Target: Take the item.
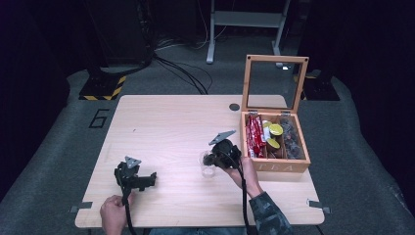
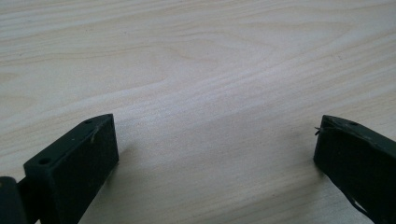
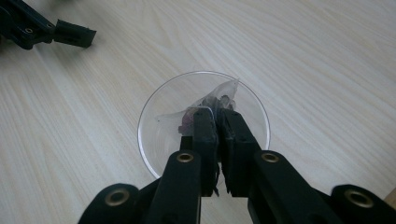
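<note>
A clear plastic cup [image 1: 207, 167] stands on the pale wooden table [image 1: 166, 122], left of the tea box. My right gripper [image 3: 218, 114] points down into the cup's [image 3: 145, 140] mouth, shut on a see-through tea bag [image 3: 219, 93] with dark reddish leaves inside. In the high view the right gripper [image 1: 213, 157] hovers just over the cup. My left gripper [image 2: 215, 123] rests low over bare tabletop near the front left, jaws wide apart with nothing between them. The high view has the left gripper [image 1: 147, 180] well left of the cup.
A wooden tea box [image 1: 279, 166] with its glass lid [image 1: 274, 81] raised sits at the table's right edge, holding red packets, yellow-topped capsules and dark items. A small round dark spot [image 1: 234, 106] marks the table's far side. Dark floor and cables lie beyond.
</note>
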Tool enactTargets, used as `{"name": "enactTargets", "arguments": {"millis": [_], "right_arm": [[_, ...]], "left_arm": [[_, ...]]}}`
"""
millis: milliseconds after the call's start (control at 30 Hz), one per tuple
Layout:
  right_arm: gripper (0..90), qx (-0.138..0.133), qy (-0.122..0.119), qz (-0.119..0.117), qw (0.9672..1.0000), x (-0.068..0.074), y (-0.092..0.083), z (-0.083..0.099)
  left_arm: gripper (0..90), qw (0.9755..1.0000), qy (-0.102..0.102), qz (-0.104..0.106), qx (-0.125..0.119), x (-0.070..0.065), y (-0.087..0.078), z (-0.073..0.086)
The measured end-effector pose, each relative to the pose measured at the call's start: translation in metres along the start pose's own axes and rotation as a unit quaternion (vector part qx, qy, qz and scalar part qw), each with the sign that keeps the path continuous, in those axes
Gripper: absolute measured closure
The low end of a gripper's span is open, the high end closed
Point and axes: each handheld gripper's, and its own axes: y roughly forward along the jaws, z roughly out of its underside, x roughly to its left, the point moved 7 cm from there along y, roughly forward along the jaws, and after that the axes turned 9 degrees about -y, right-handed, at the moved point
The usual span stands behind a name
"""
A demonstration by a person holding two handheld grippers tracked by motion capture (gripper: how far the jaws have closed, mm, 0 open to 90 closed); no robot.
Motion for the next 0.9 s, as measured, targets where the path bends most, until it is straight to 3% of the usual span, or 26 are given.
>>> {"name": "enactTargets", "arguments": {"millis": [233, 400, 467, 600, 667, 733, 900], "right_arm": [[85.0, 0.017, -0.006, -0.007, 0.9998, 0.001, 0.006, 0.002], [83.5, 0.028, 0.004, -0.015, 0.9995, 0.001, 0.009, 0.004], [71.3, 0.014, -0.006, -0.026, 0.9995, 0.002, 0.007, 0.001], [51.0, -0.007, -0.018, -0.025, 0.9995, 0.004, -0.001, -0.004], [47.3, -0.012, -0.018, -0.027, 0.9994, 0.004, -0.004, -0.004], [34.8, -0.027, -0.011, -0.031, 0.9991, 0.002, -0.011, -0.006], [27.2, -0.038, -0.014, -0.035, 0.9986, 0.001, -0.018, -0.005]], "left_arm": [[0.0, 1.0, 0.0, 0.0, 0.0, 0.0, 0.0, 0.0], [0.0, 1.0, 0.0, 0.0, 0.0, 0.0, 0.0, 0.0], [0.0, 1.0, 0.0, 0.0, 0.0, 0.0, 0.0, 0.0], [0.0, 1.0, 0.0, 0.0, 0.0, 0.0, 0.0, 0.0], [0.0, 1.0, 0.0, 0.0, 0.0, 0.0, 0.0, 0.0], [0.0, 1.0, 0.0, 0.0, 0.0, 0.0, 0.0, 0.0], [0.0, 1.0, -0.001, 0.0, 0.0, 0.0, 0.0, 0.0]]}}
